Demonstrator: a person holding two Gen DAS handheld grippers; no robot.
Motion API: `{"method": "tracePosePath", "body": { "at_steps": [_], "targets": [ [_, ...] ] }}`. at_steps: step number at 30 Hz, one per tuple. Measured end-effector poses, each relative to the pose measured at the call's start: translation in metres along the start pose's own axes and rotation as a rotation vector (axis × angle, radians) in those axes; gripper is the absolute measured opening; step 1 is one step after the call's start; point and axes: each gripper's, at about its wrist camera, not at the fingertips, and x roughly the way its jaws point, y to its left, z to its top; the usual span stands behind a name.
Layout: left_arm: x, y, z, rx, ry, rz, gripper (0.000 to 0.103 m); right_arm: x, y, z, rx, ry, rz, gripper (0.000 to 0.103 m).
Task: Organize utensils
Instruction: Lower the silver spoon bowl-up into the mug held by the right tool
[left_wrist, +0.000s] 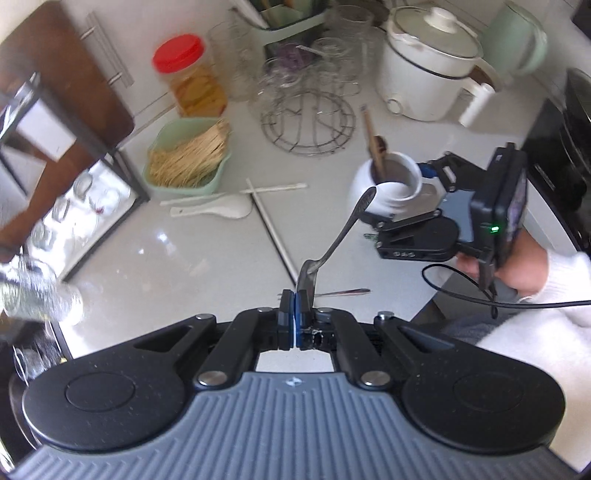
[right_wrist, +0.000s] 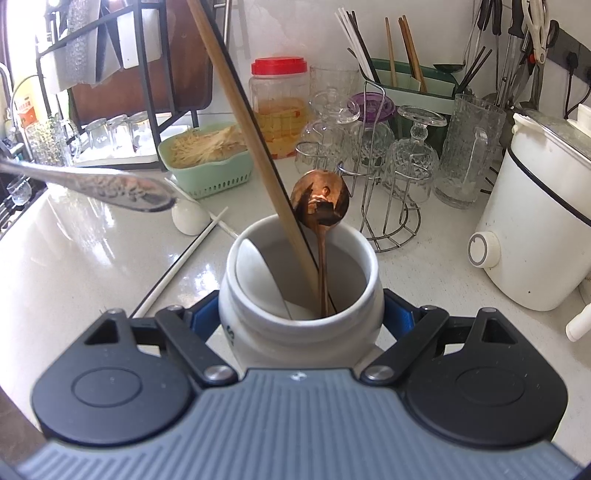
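The metal utensil (left_wrist: 334, 243) is clamped by its head between the closed pads of the left tool (left_wrist: 294, 306), raised clear of the worktop (left_wrist: 166, 258), its ornate handle end angled toward the white ceramic holder (right_wrist: 299, 291). The right tool (right_wrist: 299, 317) grips that holder on both sides; inside stand a wooden chopstick (right_wrist: 243, 147), a copper spoon (right_wrist: 320, 206) and a white spoon (right_wrist: 258, 277). On the worktop beyond lie a white ceramic spoon (left_wrist: 218, 209) and white chopsticks (left_wrist: 273, 236), near a green basket (left_wrist: 184, 158) and a red-lidded jar (left_wrist: 188, 75).
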Motion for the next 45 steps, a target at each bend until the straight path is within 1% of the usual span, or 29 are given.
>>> {"method": "tracePosePath", "body": {
  "at_steps": [2,4,6,9,14,17,26,30,33,37,39,43,44,45],
  "targets": [
    [-0.002,-0.008,0.009,0.022,0.004,-0.007,0.001,0.0,0.001,0.0,0.0,-0.003,-0.002,0.091],
    [-0.001,-0.014,0.019,0.056,0.009,0.003,0.001,0.0,0.001,-0.001,0.001,-0.008,-0.004,0.091],
    [0.003,-0.019,0.028,0.068,0.033,-0.003,0.001,-0.001,0.001,-0.001,0.001,-0.01,-0.003,0.091],
    [0.008,-0.03,0.039,0.124,0.051,0.004,0.001,-0.001,-0.001,-0.001,0.004,-0.01,0.002,0.091],
    [0.015,-0.043,0.061,0.156,0.06,0.016,0.001,-0.001,-0.002,-0.003,0.002,-0.021,0.004,0.091],
    [0.021,-0.051,0.069,0.195,0.08,0.016,0.001,-0.001,-0.002,-0.004,-0.002,-0.027,0.006,0.091],
    [0.042,-0.065,0.089,0.264,0.131,0.027,0.001,-0.001,-0.003,-0.004,-0.009,-0.033,0.012,0.091],
    [0.048,-0.068,0.1,0.27,0.124,0.033,0.001,-0.001,-0.005,-0.005,-0.014,-0.038,0.018,0.091],
    [0.05,-0.069,0.107,0.25,0.121,0.014,0.001,-0.001,-0.004,-0.005,-0.016,-0.039,0.018,0.091],
    [0.047,-0.075,0.112,0.255,0.102,0.014,0.001,-0.001,-0.003,-0.005,-0.016,-0.04,0.018,0.091],
    [0.049,-0.076,0.114,0.24,0.096,0.008,0.001,-0.001,-0.004,-0.006,-0.015,-0.042,0.018,0.091],
    [0.056,-0.078,0.113,0.197,0.089,-0.024,0.001,-0.001,-0.003,-0.007,-0.014,-0.046,0.018,0.091],
    [0.057,-0.081,0.112,0.199,0.081,-0.049,0.001,-0.001,-0.003,-0.007,-0.013,-0.047,0.018,0.091],
    [0.059,-0.084,0.111,0.191,0.067,-0.051,0.001,-0.001,-0.003,-0.007,-0.013,-0.049,0.017,0.091]
  ]
}}
